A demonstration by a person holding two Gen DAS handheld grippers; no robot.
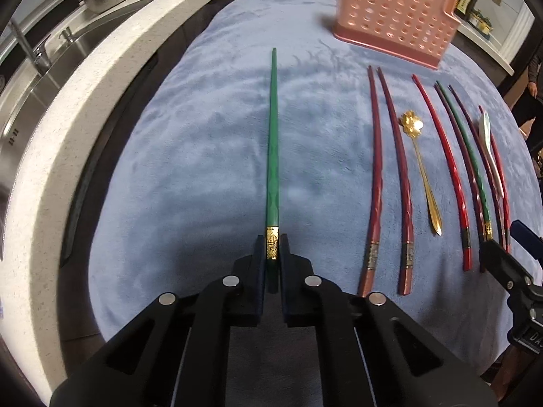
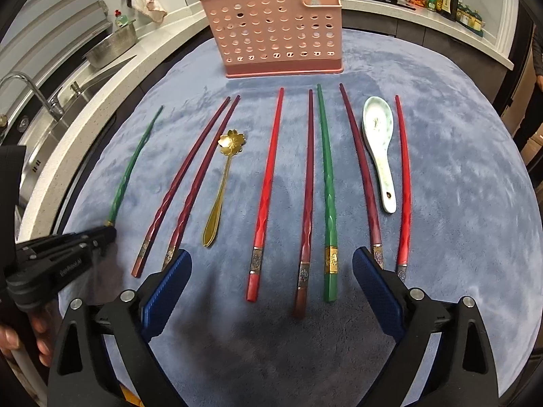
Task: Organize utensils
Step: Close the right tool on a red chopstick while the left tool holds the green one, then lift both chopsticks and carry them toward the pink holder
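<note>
Left gripper (image 1: 272, 254) jaws clamped on the gold-banded butt end of a green chopstick (image 1: 271, 142); shaft runs straight up frame centre, tip toward the top, lying along the blue fleece cloth (image 1: 190, 156).

Right gripper (image 2: 271, 271) jaws spread wide, nothing between the blue pads (image 2: 166, 291), hanging over the butt ends of the middle chopsticks, low centre of the right wrist view.

Count on the cloth, right wrist view, left to right:
- 1 green chopstick, far left, its end in the left gripper
- 2 dark red chopsticks (image 2: 190, 183), side by side, nearly touching
- 1 gold flower-bowl spoon (image 2: 222, 183)
- 1 bright red chopstick (image 2: 268, 183)
- 1 dark maroon chopstick (image 2: 308, 186)
- 1 second green chopstick (image 2: 326, 183)
- 1 more maroon chopstick (image 2: 361, 169)
- 1 white ceramic soup spoon (image 2: 378, 135), just beside that maroon one
- 1 bright red chopstick (image 2: 404, 183), far right

Total: 8 chopsticks, 2 spoons, all lying roughly parallel, tips toward the top of frame.

1 pink perforated utensil holder (image 2: 275, 34) stands upright at top centre behind the row; contents can't be made out.

Steel sink (image 2: 51, 129) with faucet at the left edge, colander (image 2: 112, 47) upper left, bottles on the counter upper right. Fingers of a hand (image 2: 20, 339) at lower left.
</note>
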